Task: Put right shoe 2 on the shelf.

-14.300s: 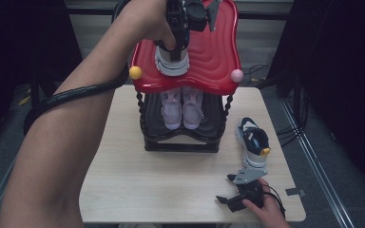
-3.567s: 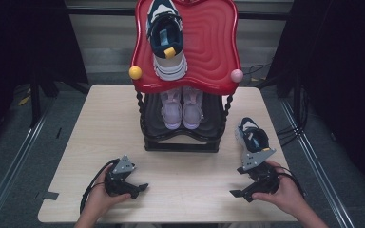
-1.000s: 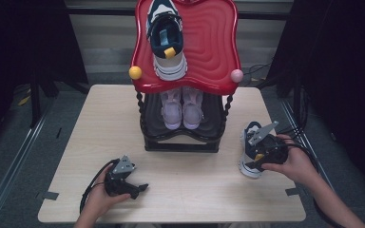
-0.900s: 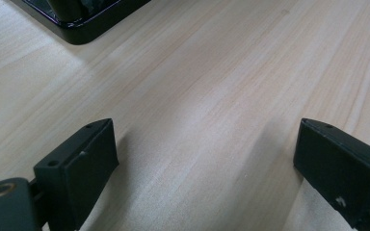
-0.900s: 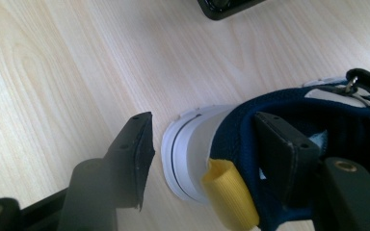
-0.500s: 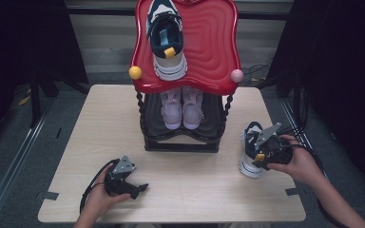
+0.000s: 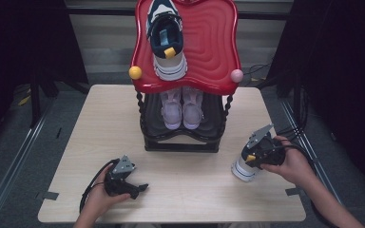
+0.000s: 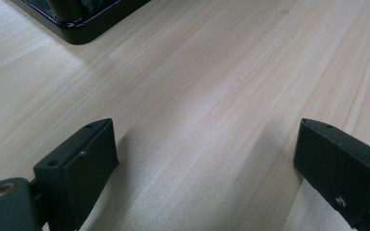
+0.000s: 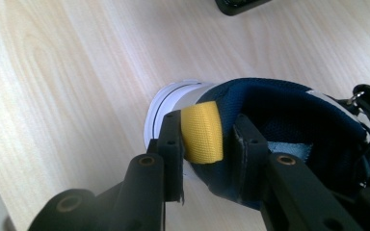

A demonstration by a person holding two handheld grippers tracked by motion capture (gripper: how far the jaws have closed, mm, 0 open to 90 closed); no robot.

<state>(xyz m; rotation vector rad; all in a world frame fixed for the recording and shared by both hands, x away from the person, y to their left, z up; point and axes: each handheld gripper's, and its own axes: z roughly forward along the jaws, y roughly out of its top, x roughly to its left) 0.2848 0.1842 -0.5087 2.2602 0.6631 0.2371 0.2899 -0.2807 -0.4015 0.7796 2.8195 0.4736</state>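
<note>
Near the right edge of the pale wooden desk [image 7: 180, 190], your right gripper [image 9: 204, 139] has just been closing its jaws on the heel of the navy and white sneaker with a yellow heel tab [image 9: 270, 115]; the pads now press on the collar either side of that tab. The sneaker lies on the desk just right of the black two-tier shoe rack with a red wavy top shelf [image 7: 214, 52], where its matching sneaker [image 7: 166, 40] rests. Toward the near left corner, your left gripper [image 8: 207, 159] sits low over bare wood, jaws wide and holding nothing.
</note>
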